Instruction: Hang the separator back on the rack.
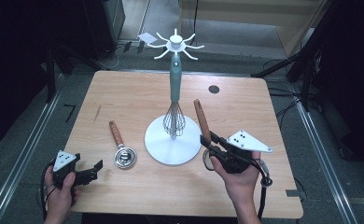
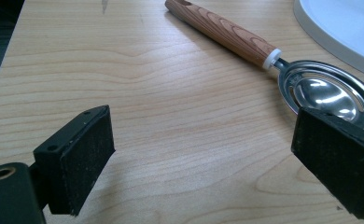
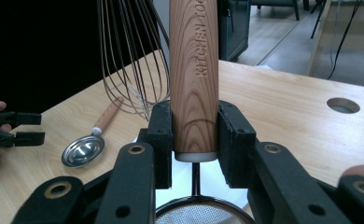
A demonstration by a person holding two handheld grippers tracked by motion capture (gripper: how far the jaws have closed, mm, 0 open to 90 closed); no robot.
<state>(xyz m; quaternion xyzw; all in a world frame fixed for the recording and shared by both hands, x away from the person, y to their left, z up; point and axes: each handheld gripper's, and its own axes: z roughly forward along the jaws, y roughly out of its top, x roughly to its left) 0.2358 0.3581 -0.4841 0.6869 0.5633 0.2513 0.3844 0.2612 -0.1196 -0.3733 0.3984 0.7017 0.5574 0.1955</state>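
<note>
right gripper view has the right tongs (image 3: 195, 140) clamped on the wooden handle of a strainer (image 3: 193, 70), just above its white collar, with the mesh bowl hanging below the jaws. the handle's long axis runs up and away from the hand, tipped toward the white rack (image 1: 175, 44) that stands on the desk (image 1: 124, 93), where a whisk (image 1: 174, 116) already hangs. by my reading, the handle's top end must rise to one of the rack's hooks, well above it. the left tongs (image 1: 89, 171) rest apart near the desk's edge, with a slotted spoon (image 2: 325, 93) lying just ahead.
</note>
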